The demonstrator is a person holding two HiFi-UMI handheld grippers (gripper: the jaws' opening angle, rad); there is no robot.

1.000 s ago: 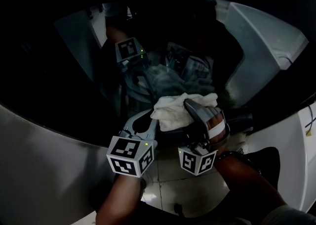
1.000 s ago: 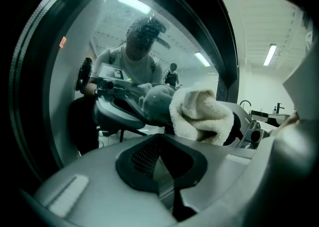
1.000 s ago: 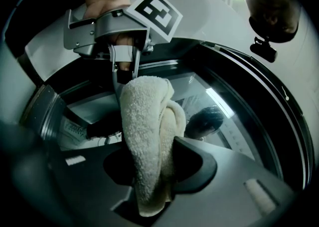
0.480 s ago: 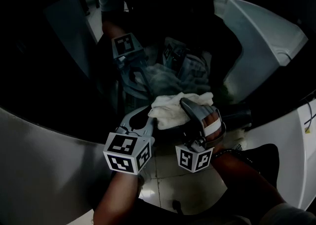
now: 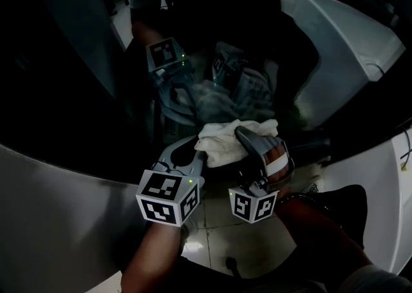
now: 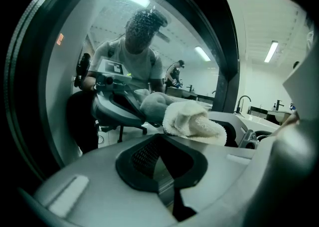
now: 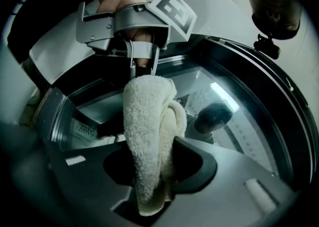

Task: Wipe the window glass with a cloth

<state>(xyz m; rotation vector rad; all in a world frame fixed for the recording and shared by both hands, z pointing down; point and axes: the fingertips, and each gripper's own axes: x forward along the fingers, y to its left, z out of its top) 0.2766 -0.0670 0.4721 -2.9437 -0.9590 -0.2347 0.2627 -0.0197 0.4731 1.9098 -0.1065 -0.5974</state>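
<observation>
Wiping step in hand: right gripper fingers clenched on the white terry cloth, held against the dark round window glass, left gripper fingers closed, empty, just beside it; next probably needs a steady sweep across the glass.

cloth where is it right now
Head view, centre: the cloth is clamped in the right claw and held against the glass, with the left claw just to its left.
</observation>
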